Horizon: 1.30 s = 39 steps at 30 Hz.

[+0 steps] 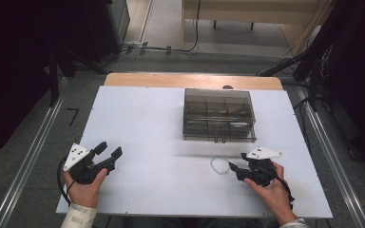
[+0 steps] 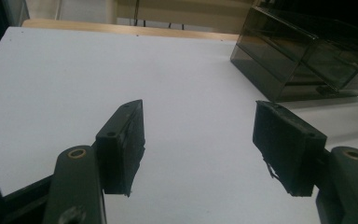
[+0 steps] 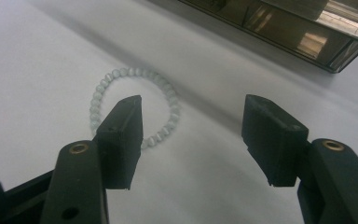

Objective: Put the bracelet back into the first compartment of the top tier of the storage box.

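Observation:
A pale beaded bracelet [image 1: 219, 166] lies flat on the white table [image 1: 161, 142], just left of my right gripper [image 1: 236, 167]. In the right gripper view the bracelet [image 3: 163, 84] forms a ring just beyond my right gripper [image 3: 191, 116], partly hidden behind the left jaw; the jaws stand open with nothing between them. A smoky clear plastic organiser box [image 1: 218, 114] with compartments sits at the table's middle back. My left gripper [image 1: 109, 152] rests at the front left, held in a hand. Its jaws [image 2: 200, 140] are wide open over bare table.
The organiser box [image 2: 303, 56] lies ahead and to the right in the left gripper view, and its front edge [image 3: 279, 28] runs across the top of the right gripper view. A wooden strip [image 1: 190, 80] edges the table's far side. Cables lie on the floor beyond.

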Each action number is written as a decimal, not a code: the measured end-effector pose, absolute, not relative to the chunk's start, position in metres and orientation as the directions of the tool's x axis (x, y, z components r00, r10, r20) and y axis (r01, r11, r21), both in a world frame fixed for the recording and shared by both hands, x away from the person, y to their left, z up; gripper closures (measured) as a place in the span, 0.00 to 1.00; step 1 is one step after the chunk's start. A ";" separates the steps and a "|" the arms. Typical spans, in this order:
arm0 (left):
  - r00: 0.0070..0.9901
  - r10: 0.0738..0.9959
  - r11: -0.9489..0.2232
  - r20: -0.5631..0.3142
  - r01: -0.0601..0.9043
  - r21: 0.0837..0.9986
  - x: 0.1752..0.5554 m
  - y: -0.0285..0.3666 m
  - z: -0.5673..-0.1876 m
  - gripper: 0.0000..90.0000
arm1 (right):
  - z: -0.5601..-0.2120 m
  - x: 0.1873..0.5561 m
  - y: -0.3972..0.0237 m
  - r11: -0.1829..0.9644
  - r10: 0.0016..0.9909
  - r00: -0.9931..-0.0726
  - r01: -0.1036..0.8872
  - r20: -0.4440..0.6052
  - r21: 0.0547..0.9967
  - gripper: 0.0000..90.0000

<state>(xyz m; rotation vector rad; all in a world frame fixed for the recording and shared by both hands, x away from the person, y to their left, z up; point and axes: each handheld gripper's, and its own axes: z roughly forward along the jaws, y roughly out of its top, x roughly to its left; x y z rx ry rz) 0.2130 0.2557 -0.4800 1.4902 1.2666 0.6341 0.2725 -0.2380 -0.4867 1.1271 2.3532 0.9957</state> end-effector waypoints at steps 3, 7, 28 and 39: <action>0.304 0.928 0.091 -0.218 0.381 0.920 0.213 0.256 -0.480 0.38 | -0.487 0.273 -0.236 0.441 0.782 -0.624 0.538 -0.013 0.718 0.42; 0.305 0.927 0.090 -0.217 0.381 0.920 0.213 0.256 -0.480 0.38 | -0.488 0.274 -0.235 0.449 0.781 -0.625 0.537 -0.022 0.714 0.45; 0.306 0.926 0.094 -0.221 0.379 0.920 0.213 0.256 -0.480 0.39 | -0.498 0.280 -0.217 0.508 0.770 -0.635 0.546 -0.068 0.666 0.63; 0.308 0.926 0.091 -0.220 0.383 0.919 0.213 0.256 -0.480 0.39 | -0.498 0.282 -0.213 0.495 0.780 -0.626 0.593 -0.024 0.635 0.78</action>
